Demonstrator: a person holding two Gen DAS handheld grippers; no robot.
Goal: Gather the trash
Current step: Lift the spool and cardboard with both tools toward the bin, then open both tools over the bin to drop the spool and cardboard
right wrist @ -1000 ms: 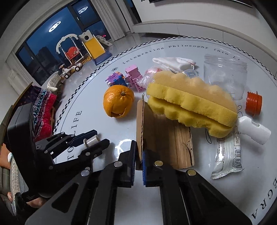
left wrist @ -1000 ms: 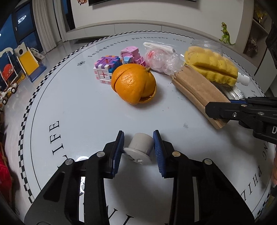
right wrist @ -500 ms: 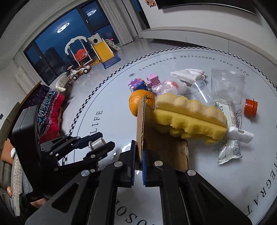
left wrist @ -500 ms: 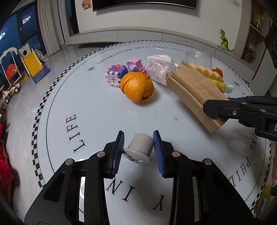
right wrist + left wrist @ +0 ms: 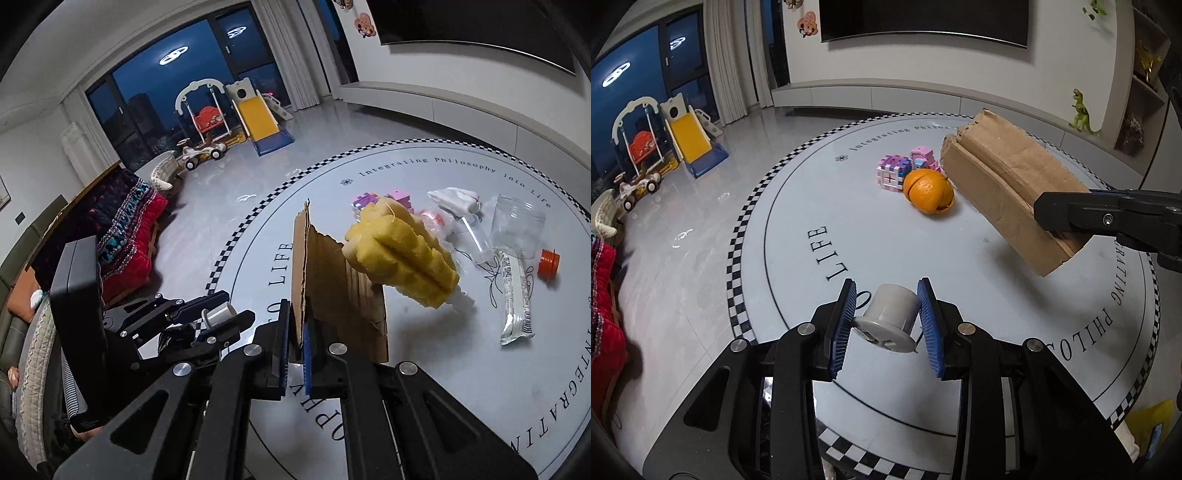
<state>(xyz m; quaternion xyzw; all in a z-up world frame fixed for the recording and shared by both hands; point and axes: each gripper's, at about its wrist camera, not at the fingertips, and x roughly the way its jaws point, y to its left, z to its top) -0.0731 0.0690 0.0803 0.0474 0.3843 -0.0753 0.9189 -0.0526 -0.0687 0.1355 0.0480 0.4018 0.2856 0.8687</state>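
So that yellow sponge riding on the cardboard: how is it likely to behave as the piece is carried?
The yellow sponge looks foamy and light, so it probably adds little load. It lies loose on the tilted cardboard, unclamped by the right gripper, so it may slide off. If it falls, it should land softly.

Now lifted clear of the round white desk point(image 5: 798, 221): folded brown cardboard piece point(image 5: 1008, 188) in the right tool point(image 5: 295, 354), yellow ridged sponge point(image 5: 402, 258) riding up on it. Likewise raised and drawn back: left tool point(image 5: 886, 321) with its grey plastic cap point(image 5: 892, 314).
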